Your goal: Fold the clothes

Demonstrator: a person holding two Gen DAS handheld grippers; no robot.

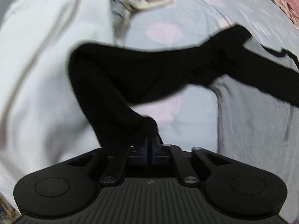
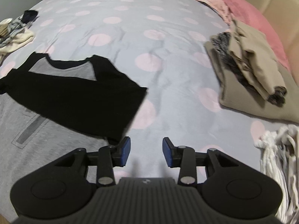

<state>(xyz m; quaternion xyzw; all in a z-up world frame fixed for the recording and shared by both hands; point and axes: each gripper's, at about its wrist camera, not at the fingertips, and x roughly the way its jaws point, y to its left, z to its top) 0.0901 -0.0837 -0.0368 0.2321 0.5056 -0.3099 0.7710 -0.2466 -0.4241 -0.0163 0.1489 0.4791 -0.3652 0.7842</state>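
Item in hand: grey shirt with black raglan sleeves (image 2: 56, 123), lying on the spotted bedspread (image 2: 168, 78) toward its near left edge, body flat, one black sleeve (image 2: 78, 93) already laid across the chest. Left gripper (image 1: 149, 128): pressed together, pinching the end of the other black sleeve (image 1: 130, 78), which hangs raised and stretched over the grey body in the left wrist view; that fold looks in progress, not yet laid down. Right gripper (image 2: 143, 152): blue pads spread with nothing between them, poised over bare bedspread just beside the folded sleeve's corner. Done, as judged: stack of folded tan and dark garments (image 2: 248, 74) near the right edge, against a pink pillow (image 2: 252, 22). Left to do, as judged: this shirt's second sleeve and body folds; a loose heap (image 2: 15, 29) at the far left edge; a pale bunched garment (image 2: 280, 160) at the near right corner; a white cloth (image 1: 46, 65) beside the shirt. Brands, labels, writing: none readable; only a plain dark stripe on the shirt's chest pocket (image 2: 29, 128).
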